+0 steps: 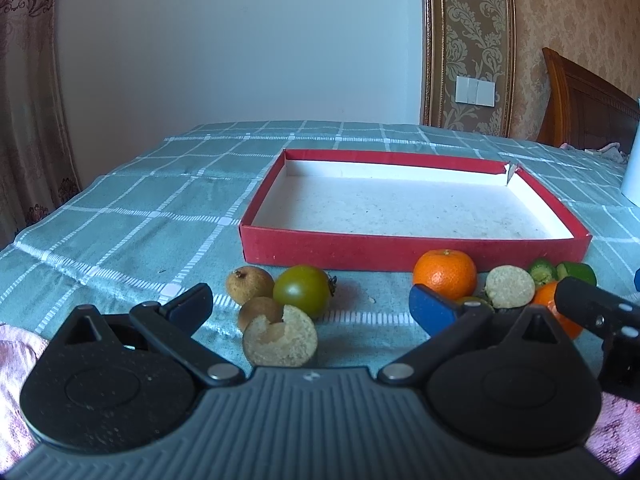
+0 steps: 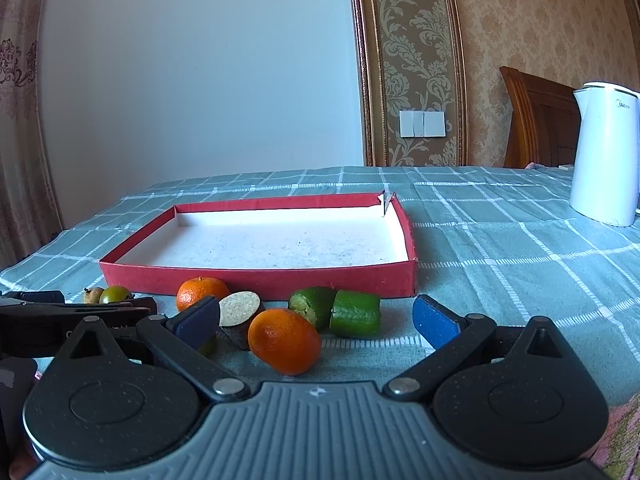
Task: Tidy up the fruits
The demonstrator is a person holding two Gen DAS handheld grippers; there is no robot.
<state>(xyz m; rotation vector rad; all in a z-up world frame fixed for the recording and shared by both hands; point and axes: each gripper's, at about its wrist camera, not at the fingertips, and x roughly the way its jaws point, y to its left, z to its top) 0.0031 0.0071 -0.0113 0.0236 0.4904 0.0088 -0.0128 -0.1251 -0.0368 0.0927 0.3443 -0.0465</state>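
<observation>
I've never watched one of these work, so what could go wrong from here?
The fruits crowd together: closing the right gripper on the near orange might nudge the green cut pieces or the cut half. Round fruit like the green tomato could roll. The red tray has a torn far corner.

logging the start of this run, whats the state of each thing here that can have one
shallow red cardboard box with white inside: open, empty, far right corner torn
left gripper: open, holding nothing
right gripper: open, holding nothing
green cucumber-like piece: cut, lying beside its other half
brown fruit near the left gripper: broken open, pale inside showing
two orange tangerines: whole, unpeeled
white electric kettle: upright, lid shut
</observation>
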